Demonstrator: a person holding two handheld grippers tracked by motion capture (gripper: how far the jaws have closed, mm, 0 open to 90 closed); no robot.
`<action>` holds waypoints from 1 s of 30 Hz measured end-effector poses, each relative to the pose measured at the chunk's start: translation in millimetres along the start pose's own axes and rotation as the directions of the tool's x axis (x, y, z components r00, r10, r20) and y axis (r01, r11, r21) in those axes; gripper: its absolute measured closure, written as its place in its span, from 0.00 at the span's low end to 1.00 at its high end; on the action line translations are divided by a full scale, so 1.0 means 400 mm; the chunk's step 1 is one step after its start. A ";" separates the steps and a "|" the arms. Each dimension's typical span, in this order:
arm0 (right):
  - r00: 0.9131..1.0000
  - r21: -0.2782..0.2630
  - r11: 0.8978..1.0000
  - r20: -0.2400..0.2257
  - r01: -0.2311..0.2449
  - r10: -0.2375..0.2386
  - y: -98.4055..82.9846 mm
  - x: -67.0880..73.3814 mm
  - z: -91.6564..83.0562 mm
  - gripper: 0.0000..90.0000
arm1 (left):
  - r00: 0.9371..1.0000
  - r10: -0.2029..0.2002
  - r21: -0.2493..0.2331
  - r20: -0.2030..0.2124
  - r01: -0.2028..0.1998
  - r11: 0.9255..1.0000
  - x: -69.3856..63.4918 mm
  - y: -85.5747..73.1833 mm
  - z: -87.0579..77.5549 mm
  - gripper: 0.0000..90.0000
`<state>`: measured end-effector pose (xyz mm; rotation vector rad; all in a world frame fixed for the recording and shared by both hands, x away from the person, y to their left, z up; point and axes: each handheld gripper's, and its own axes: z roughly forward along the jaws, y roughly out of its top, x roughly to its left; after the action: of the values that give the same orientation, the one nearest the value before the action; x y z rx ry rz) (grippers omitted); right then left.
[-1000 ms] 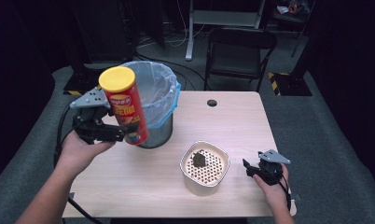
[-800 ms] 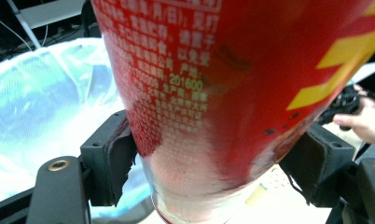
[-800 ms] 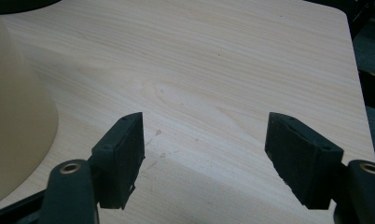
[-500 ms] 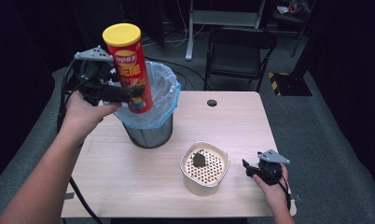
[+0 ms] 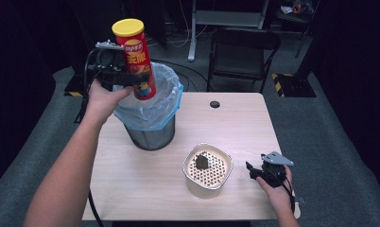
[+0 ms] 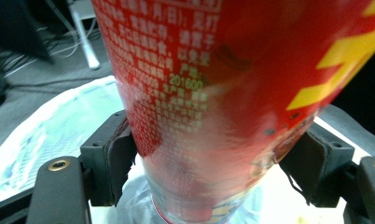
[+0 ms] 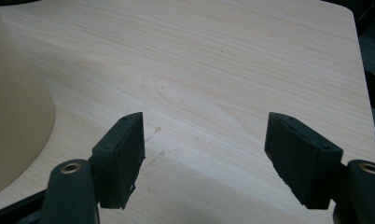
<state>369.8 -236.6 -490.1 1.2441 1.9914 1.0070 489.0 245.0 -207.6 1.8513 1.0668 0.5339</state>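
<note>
Left gripper (image 5: 131,80) around chip can (image 5: 134,56)

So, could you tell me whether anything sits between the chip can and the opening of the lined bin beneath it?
Nothing visible does. The left gripper holds the chip can upright over the bin, whose blue liner is open, with its near rim just below the can.

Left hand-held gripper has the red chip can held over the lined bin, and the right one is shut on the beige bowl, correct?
Not quite. The right hand-held gripper is open and empty beside the beige bowl, as the right gripper view shows. The left hand-held gripper does hold the red chip can over the lined bin.
</note>
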 end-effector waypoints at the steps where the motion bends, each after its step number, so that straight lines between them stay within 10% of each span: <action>1: 1.000 0.003 1.000 -0.006 0.006 -0.006 -0.001 -0.001 0.001 0.31 | 1.000 -0.005 0.001 -0.008 0.005 1.000 0.005 -0.002 0.008 0.26; 15: 1.000 0.011 1.000 -0.016 0.017 -0.016 -0.002 0.001 0.009 0.31 | 0.989 -0.133 0.081 -0.058 0.137 0.987 0.095 -0.071 0.122 0.26; 30: 1.000 0.019 1.000 -0.020 0.023 -0.023 -0.002 0.005 0.007 0.31 | 0.999 -0.039 0.080 -0.033 0.042 0.996 0.085 -0.096 0.049 0.22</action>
<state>370.9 -234.3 -492.6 1.2233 2.0301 0.9950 503.9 272.3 -253.0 1.8923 1.1593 0.5042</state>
